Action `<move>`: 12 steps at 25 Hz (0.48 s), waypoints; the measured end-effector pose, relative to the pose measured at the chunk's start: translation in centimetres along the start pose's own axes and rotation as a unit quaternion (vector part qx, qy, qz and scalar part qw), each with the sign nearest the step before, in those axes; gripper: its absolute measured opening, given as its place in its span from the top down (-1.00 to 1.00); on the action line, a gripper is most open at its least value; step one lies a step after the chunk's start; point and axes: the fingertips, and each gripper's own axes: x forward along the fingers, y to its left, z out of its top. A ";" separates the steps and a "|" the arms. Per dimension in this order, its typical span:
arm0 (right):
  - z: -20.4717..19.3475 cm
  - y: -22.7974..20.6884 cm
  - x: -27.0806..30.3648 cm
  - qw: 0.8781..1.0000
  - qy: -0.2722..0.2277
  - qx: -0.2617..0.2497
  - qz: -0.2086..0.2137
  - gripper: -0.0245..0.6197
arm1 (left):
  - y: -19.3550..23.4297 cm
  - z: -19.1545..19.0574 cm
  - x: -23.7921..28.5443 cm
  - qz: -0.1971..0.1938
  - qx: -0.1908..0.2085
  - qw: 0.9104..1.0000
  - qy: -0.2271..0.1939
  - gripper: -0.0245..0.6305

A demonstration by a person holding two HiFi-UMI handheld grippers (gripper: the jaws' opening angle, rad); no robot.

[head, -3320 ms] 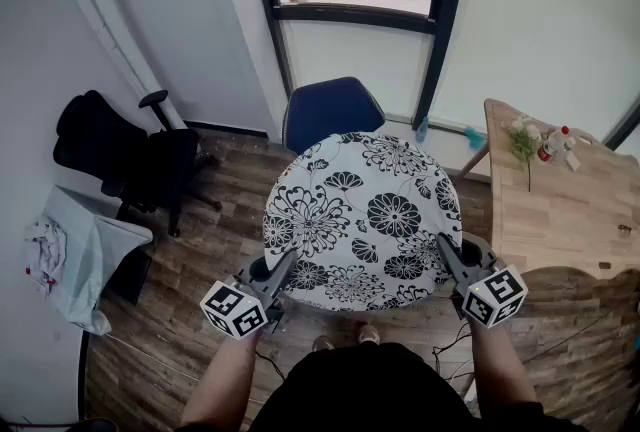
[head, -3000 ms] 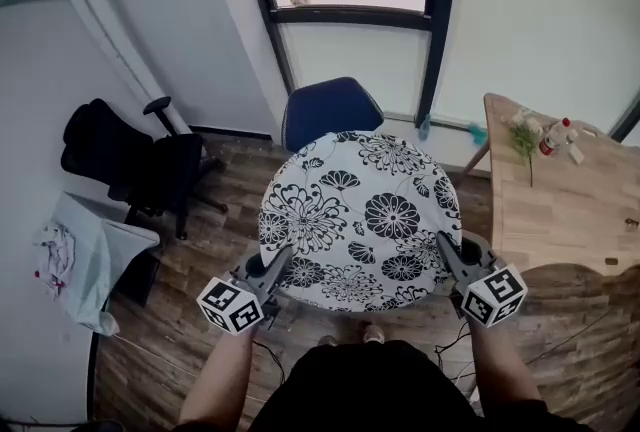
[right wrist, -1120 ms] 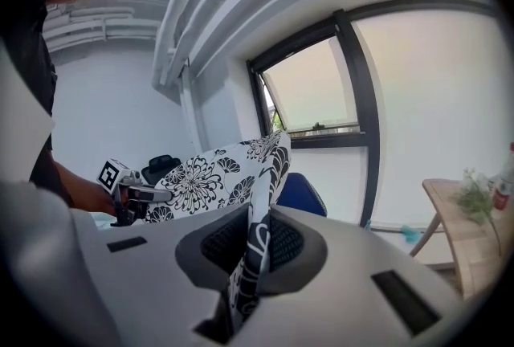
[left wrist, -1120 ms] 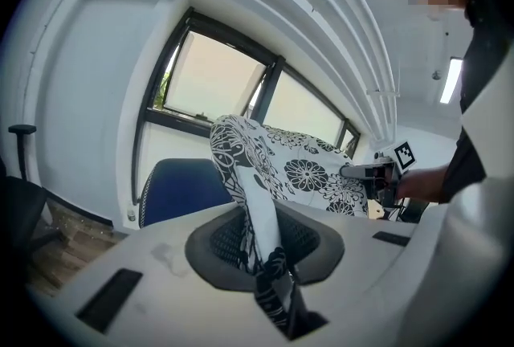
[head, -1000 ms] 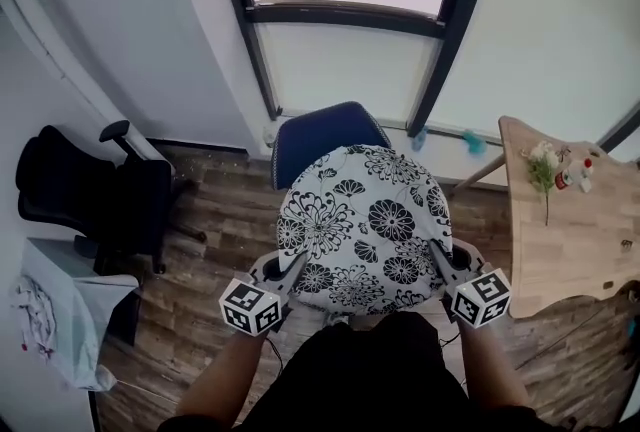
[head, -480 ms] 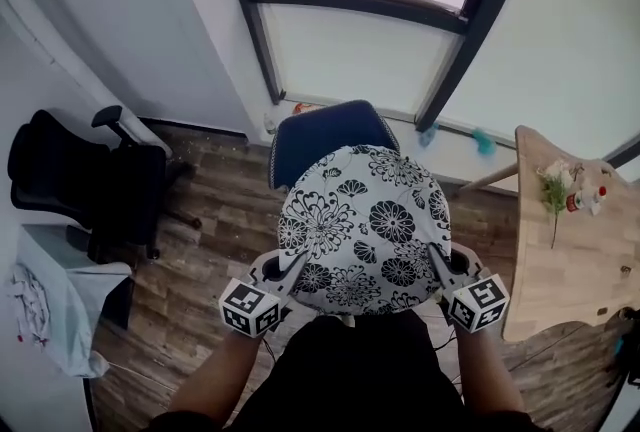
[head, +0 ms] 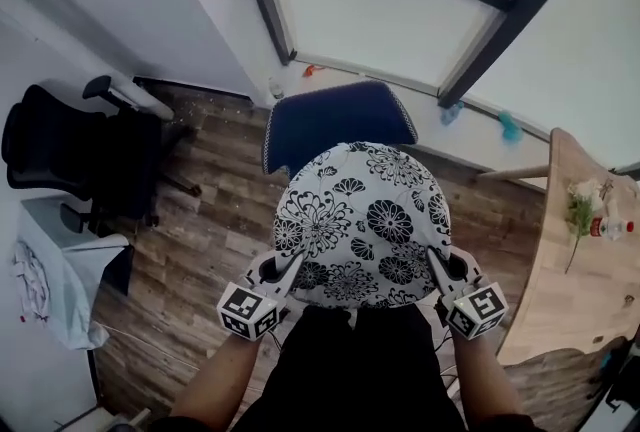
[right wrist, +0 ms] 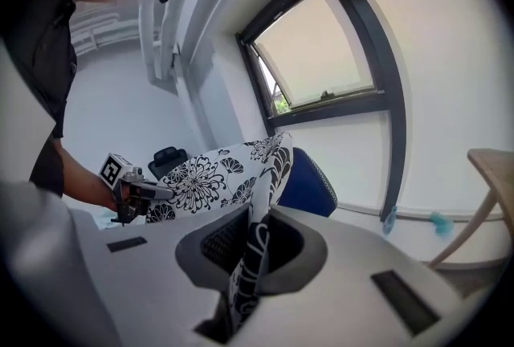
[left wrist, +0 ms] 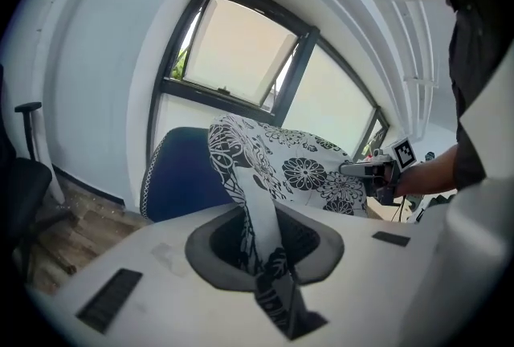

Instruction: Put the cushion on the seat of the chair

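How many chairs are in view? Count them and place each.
2. A blue chair under the window, partly behind the floral cushion; a black office chair at the far left. More may be hidden.

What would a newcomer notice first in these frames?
A big round black-and-white floral cushion fills the centre of the head view, held up in the air at its near edge by the left gripper and right gripper, both with jaws shut on the fabric. Just beyond it stands a blue chair in front of the window. A black office chair sits at far left.
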 end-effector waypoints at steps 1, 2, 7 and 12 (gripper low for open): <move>0.5 0.3 -0.2 1.000 0.005 0.003 0.000 0.81 | -0.2 0.3 -0.3 0.000 0.000 1.000 0.001 0.81; 0.5 0.2 0.0 1.000 0.010 0.007 0.000 0.81 | -0.1 0.3 -0.1 0.001 -0.001 1.000 0.004 0.81; -2.5 -1.8 2.2 0.999 0.034 0.018 0.013 0.81 | 1.1 -2.8 2.2 0.015 -0.016 1.000 0.022 0.81; -5.3 -4.0 4.4 0.998 0.057 0.027 0.013 0.81 | 2.4 -5.4 4.5 0.014 -0.017 0.999 0.044 0.81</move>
